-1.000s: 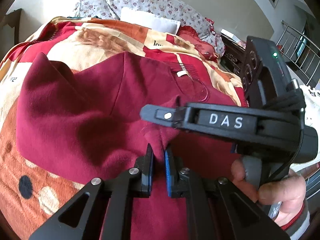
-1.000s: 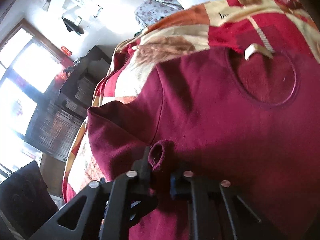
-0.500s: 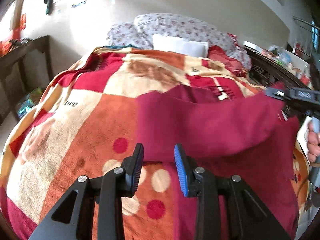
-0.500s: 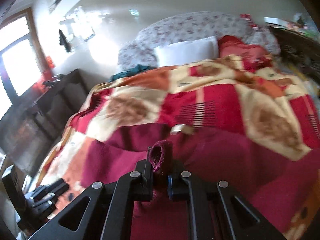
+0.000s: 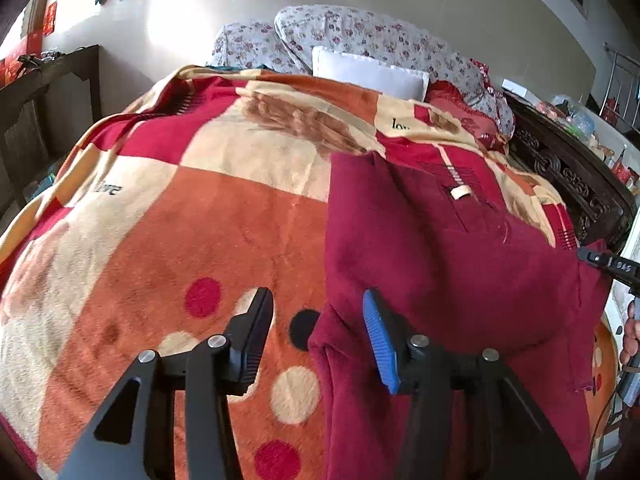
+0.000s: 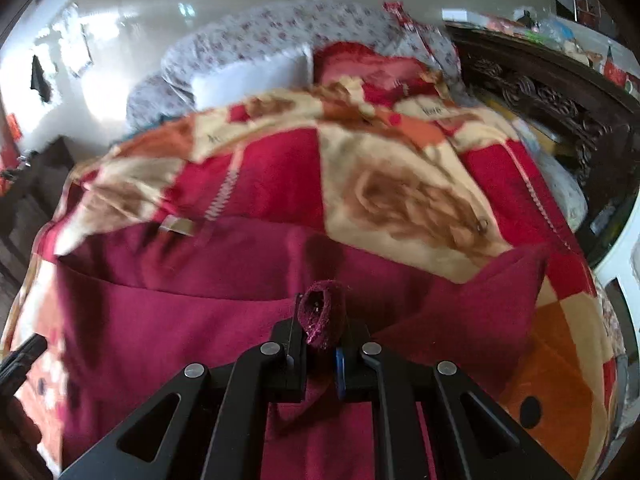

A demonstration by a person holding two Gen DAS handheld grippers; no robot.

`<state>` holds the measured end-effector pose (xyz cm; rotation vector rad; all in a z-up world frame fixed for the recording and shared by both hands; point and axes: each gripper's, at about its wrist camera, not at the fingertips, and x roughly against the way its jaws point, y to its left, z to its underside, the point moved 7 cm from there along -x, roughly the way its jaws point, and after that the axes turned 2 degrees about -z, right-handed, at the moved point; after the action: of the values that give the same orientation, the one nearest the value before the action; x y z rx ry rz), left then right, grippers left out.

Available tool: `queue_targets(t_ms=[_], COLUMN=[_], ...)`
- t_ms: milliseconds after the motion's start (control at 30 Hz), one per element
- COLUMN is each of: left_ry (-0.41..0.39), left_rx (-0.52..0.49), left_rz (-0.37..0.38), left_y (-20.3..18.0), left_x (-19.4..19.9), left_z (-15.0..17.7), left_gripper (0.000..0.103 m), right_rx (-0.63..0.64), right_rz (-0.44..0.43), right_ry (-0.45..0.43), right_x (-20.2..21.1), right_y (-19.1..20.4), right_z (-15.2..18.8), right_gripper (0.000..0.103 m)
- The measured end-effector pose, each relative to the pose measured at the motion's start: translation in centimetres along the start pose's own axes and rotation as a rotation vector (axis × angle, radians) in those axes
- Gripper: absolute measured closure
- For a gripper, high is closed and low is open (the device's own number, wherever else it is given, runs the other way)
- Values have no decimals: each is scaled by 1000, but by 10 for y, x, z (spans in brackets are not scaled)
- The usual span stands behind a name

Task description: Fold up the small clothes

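Garment (image 5: 440, 264), a maroon top, lay on the bed's blanket (image 5: 200, 216), long axis running near to far. The right hand-held gripper (image 6: 320, 354) pinched its cuff; the left hand-held gripper (image 5: 316, 340) gaped wide over the near left edge.

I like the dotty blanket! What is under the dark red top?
Under the dark red top lies the patterned blanket, showing all around it. The part of the blanket beneath the top is covered, so anything else under there cannot be seen.
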<state>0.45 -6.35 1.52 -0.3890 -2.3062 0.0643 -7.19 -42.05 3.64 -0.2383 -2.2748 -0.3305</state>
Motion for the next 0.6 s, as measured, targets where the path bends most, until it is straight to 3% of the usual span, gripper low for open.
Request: queue_targets(t_ms=[100,200,267,367,500,600], left_ry=[26,67,75,69,62,60], left_rx=[1,2,11,22,55,78], left_rz=[-12,-50,-50,-54,-36,-5], left_y=[-2,3,8,13,19,24], left_x=[-15,-30,-34,-37,-41,-42], left_z=[3,10,14,16,19,21], left_gripper=[56,56,56,49,44,42], right_rx=[-17,-33,-37,-18,154,278], right_rz=[14,55,54,-101,-397,-490], right_ry=[47,51,-17,-86,-33,7], right_x=[-25,-26,-8,14,9,-11], right_y=[-10,-15,-6,39,154,230], right_z=[8,5,-6,-23,-25,-17], right_gripper=[87,64,37,33,33,33])
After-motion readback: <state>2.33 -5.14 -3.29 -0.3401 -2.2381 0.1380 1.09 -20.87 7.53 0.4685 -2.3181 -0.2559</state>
